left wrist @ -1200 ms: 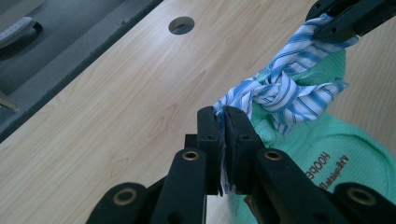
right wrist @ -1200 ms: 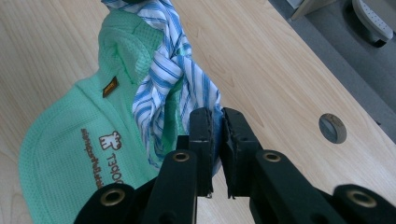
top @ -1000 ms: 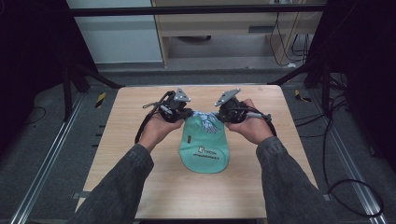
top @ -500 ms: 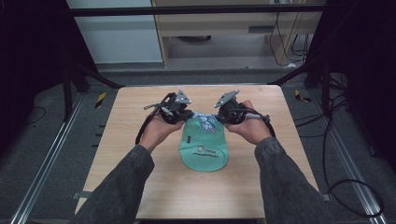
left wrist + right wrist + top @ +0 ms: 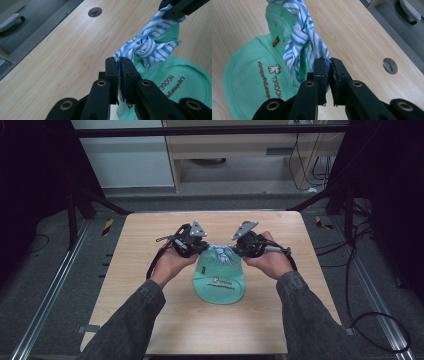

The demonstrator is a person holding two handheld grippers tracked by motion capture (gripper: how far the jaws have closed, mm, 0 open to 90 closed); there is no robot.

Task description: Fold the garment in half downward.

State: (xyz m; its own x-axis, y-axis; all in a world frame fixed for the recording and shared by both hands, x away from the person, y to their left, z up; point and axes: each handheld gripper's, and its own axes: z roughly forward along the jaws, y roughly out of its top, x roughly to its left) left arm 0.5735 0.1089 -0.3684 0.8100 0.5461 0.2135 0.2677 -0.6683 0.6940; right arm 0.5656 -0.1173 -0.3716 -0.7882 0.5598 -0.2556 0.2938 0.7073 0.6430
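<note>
Both pairs of black jaws are clamped on cloth: the left gripper [image 5: 119,68] pinches one end of the blue-and-white striped fabric tie [image 5: 147,47], and the right gripper [image 5: 328,67] pinches the other end of that tie [image 5: 303,40], the pads pressed tight with only the thin cloth between them. Between the two grips the striped fabric is twisted into a knot. The tie sits at the far end of a mint-green mesh pouch with brown lettering [image 5: 218,280], which lies flat near the middle of the pale wooden table [image 5: 130,270], its rounded end toward the person. In the high view the left gripper [image 5: 192,240] and right gripper [image 5: 245,242] stand close on either side of the knot [image 5: 220,252], each with a hand wrapped around it and grey sleeves coming in from below. Compared with a second ago, hands, grippers and pouch sit in nearly the same places; the grip is unchanged.
</note>
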